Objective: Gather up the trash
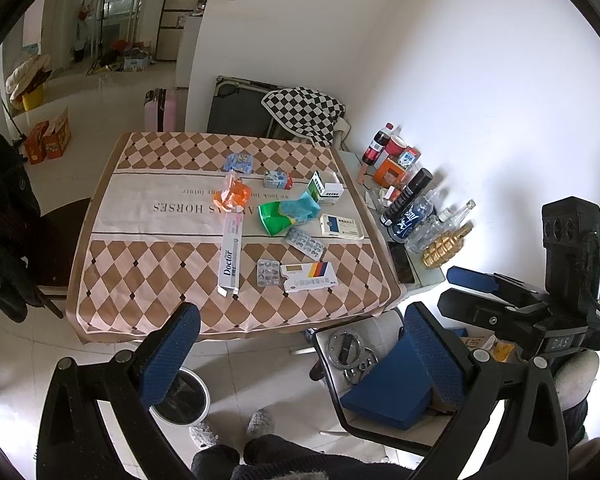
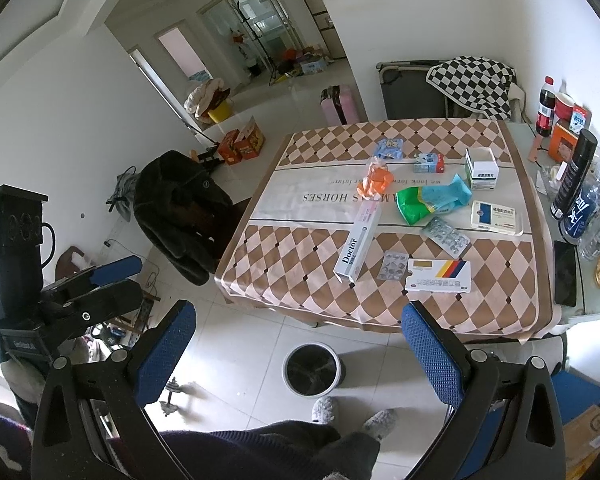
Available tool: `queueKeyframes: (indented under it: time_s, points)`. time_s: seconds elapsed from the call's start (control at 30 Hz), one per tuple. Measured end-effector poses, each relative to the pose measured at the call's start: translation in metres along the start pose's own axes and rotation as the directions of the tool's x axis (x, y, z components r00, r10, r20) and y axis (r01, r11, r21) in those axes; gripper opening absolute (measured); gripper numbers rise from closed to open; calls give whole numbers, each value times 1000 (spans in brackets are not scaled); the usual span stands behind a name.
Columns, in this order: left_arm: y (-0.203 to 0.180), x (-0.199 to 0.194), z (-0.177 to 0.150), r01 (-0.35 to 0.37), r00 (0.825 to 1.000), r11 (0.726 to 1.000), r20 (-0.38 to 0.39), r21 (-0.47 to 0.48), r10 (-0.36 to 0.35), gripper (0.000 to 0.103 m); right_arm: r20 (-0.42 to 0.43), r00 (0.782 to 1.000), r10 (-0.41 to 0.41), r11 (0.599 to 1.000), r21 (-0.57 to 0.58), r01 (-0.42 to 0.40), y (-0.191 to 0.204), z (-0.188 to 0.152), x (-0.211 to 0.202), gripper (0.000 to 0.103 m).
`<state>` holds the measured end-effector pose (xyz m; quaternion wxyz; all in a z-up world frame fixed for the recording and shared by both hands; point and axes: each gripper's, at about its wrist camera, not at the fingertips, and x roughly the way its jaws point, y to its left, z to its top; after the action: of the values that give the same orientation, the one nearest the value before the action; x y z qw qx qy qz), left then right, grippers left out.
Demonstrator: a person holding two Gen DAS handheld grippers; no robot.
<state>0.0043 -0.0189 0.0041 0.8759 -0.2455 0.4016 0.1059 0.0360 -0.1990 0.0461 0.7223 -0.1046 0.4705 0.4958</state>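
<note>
Trash lies on a table with a checked cloth (image 1: 148,280) (image 2: 292,264): a long white "Doctor" box (image 1: 231,254) (image 2: 357,242), blister packs (image 1: 268,274) (image 2: 393,266), a striped medicine box (image 1: 309,277) (image 2: 438,276), green and blue wrappers (image 1: 284,216) (image 2: 424,200), an orange wrapper (image 1: 232,195) (image 2: 374,178), and small boxes (image 1: 326,190) (image 2: 482,170). A round bin (image 2: 314,370) (image 1: 186,398) stands on the floor before the table. My left gripper (image 1: 300,352) and right gripper (image 2: 300,352) are open, empty, held in front of the table.
A side table at the right holds bottles and a can (image 1: 406,204) (image 2: 574,176). A chair with a dark coat (image 2: 180,208) (image 1: 8,220) stands left of the table. A chair with a blue box (image 1: 388,392) is near the front right corner.
</note>
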Motion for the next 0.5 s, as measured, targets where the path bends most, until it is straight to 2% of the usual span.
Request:
queueKeyframes:
  time_s: [0.5]
  points:
    - [-5, -2, 3, 4, 1000, 1000, 2, 3, -4, 103, 1, 1000, 3, 1000, 1, -3, 1, 2, 1, 103]
